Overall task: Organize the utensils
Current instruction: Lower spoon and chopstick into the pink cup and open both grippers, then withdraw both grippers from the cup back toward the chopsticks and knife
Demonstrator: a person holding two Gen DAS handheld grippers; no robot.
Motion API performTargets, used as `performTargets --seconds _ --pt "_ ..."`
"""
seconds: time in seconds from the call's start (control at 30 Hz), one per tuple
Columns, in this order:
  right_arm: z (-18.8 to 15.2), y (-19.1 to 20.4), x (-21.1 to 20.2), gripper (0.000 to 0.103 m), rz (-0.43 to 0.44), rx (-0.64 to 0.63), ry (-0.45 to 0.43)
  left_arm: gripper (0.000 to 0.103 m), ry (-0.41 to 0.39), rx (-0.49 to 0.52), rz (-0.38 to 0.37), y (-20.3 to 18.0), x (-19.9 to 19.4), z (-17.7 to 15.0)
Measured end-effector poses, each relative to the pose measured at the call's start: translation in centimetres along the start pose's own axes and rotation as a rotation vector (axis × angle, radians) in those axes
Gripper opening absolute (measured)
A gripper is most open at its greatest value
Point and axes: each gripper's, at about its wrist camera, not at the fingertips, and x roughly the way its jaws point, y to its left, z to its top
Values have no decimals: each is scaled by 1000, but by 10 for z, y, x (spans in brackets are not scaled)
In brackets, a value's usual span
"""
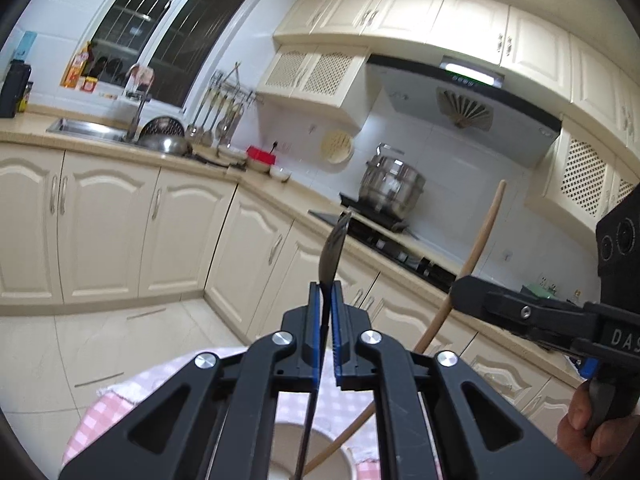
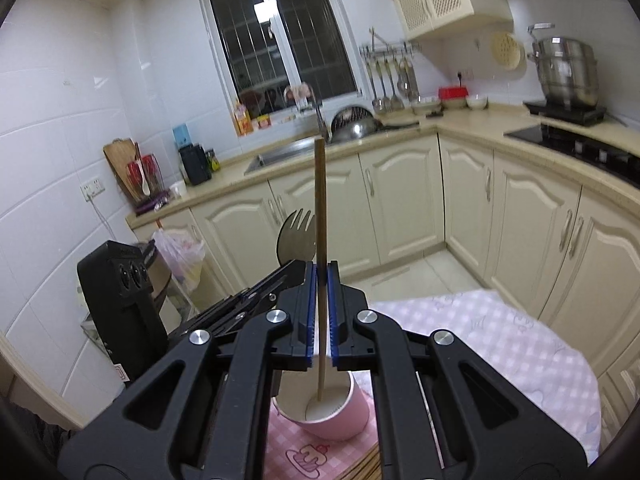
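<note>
The left claw [image 1: 325,292] is clenched on a dark metal fork [image 1: 334,246], which stands with its tines up. The right claw [image 2: 321,276] is clenched on a wooden chopstick [image 2: 320,200]. This stick is almost upright, and its lower end reaches down inside the pink paper cup [image 2: 340,416], at or near the bottom; I cannot tell if it touches.

The cup stands on the surface, which is covered by a pink checked cloth [image 2: 500,344]. More wooden sticks [image 2: 366,468] seem to lie on the cloth just below the cup.

My judgement is that the task is in its early or middle part: the chopstick is partly in the cup but not let go, the fork is not in yet, and the other sticks are left.
</note>
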Motion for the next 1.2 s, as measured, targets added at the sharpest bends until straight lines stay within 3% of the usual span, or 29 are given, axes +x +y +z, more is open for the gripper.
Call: performTargets --seconds 0.03,0.07,0.1,0.13,0.17,0.27,0.3,0.37,0.43,0.73,1.2 --pt "-2 -5 3 8 -3 24 19 14 13 -4 -1 2 0 -2" --pt "-4 -9 4 21 -9 43 25 25 19 -6 -3 4 -1 -3" --pt "-5 -15 2 57 -18 64 21 45 17 -7 -1 6 -4 -4" --pt "-8 -20 -3 75 -30 84 -2 63 10 -8 4 7 -8 -5" --pt "-10 -23 -7 82 -38 93 -17 68 3 -7 7 7 -13 -4" --pt "-14 -35 -15 82 -51 141 -26 82 11 21 34 6 -26 -3" --pt "-16 -40 -20 88 -64 161 -31 86 21 24 46 6 -29 -3" --pt "-17 -46 -26 95 -83 184 -44 91 43 24 63 5 -35 0" --pt "-22 -54 -35 96 -105 216 -53 94 56 40 108 3 -43 2" --pt "-39 -71 -58 97 -166 290 -26 96 86 119 210 -10 -74 7" --pt "-70 -69 -74 97 -218 317 70 96 169 195 231 -26 -96 -21"
